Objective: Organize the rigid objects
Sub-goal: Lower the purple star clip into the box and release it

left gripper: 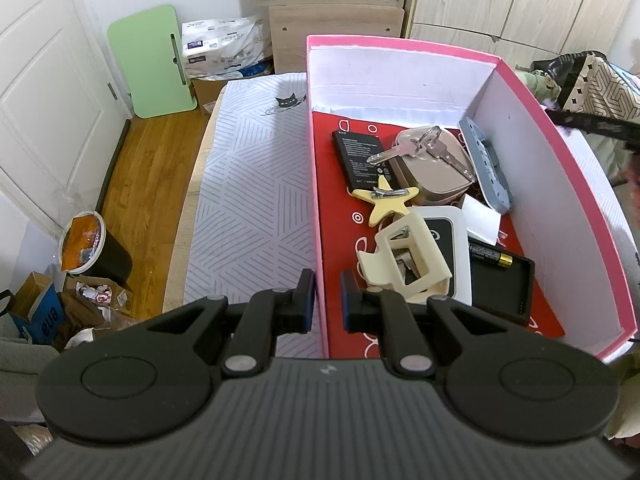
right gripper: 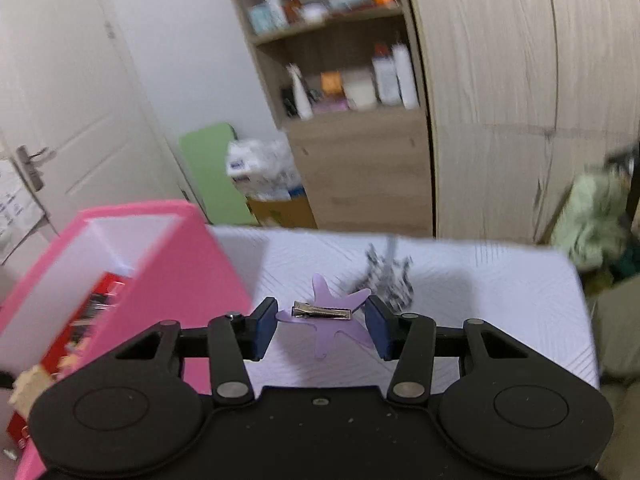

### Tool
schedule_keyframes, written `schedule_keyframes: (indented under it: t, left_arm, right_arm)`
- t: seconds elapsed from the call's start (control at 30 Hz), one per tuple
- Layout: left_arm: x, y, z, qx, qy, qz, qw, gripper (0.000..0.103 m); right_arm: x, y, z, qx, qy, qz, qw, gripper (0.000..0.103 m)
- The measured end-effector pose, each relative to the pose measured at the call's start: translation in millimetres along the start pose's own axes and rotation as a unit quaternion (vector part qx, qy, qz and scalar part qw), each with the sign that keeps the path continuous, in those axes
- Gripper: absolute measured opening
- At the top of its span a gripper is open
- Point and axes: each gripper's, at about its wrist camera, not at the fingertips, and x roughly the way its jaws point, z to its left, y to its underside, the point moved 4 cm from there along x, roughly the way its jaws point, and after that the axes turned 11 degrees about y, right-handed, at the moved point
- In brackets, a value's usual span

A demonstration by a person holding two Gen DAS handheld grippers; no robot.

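Purple star clip sits pinched between the right gripper fingers. Left gripper fingers clamp the pink box wall.

This is a room in a home, most likely a bedroom. There is a wooden floor, a white panel door, tall wooden wardrobe doors and an open shelf with bottles and jars. A patterned mattress carries a pink box of small things.
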Motion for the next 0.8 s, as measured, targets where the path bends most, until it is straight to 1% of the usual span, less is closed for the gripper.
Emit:
schedule_keyframes:
  t: [0.07, 0.17, 0.23, 0.33, 0.37, 0.5, 0.63, 0.8]
  left_arm:
    - [-0.4, -0.7, 0.9, -0.005, 0.003, -0.001, 1.0000, 0.011]
    - [-0.4, -0.3, 0.6, -0.008, 0.003, -0.004, 1.0000, 0.011]
    - [-0.5, 0.6, 0.0, -0.006, 0.002, -0.007, 1.0000, 0.011]
    - [-0.6, 1.2, 1.7, -0.010, 0.006, -0.012, 0.9999, 0.011]
    - [-0.6, 1.0, 2.8, -0.015, 0.008, -0.014, 0.9998, 0.011]
    - [-0.5, 1.6, 2.1, -0.017, 0.007, -0.020, 0.9996, 0.011]
    - [0.2, 2.0, 0.7, -0.010, 0.004, -0.018, 0.9998, 0.011]
    - [0.6, -0.5, 2.7, -0.014, 0.010, -0.016, 0.9997, 0.011]
  right_arm:
    - [-26.1, -6.9, 13.2, -0.015, -0.026, -0.022, 0.999, 0.054]
    - [-54.1, -15.9, 34.5, -0.031, -0.073, -0.037, 0.996, 0.054]
    - [-67.1, -18.8, 52.5, -0.041, -0.115, -0.032, 0.992, 0.054]
    - [-69.4, -17.2, 84.8, -0.062, -0.173, 0.001, 0.983, 0.054]
    - [-67.6, -17.6, 94.9, -0.068, -0.179, 0.006, 0.982, 0.054]
    - [-52.4, -21.1, 131.1, -0.102, -0.172, 0.020, 0.980, 0.054]
    - [-25.5, -25.0, 151.1, -0.121, -0.168, 0.073, 0.976, 0.054]
    - [4.7, -12.3, 165.0, -0.148, -0.147, 0.132, 0.969, 0.054]
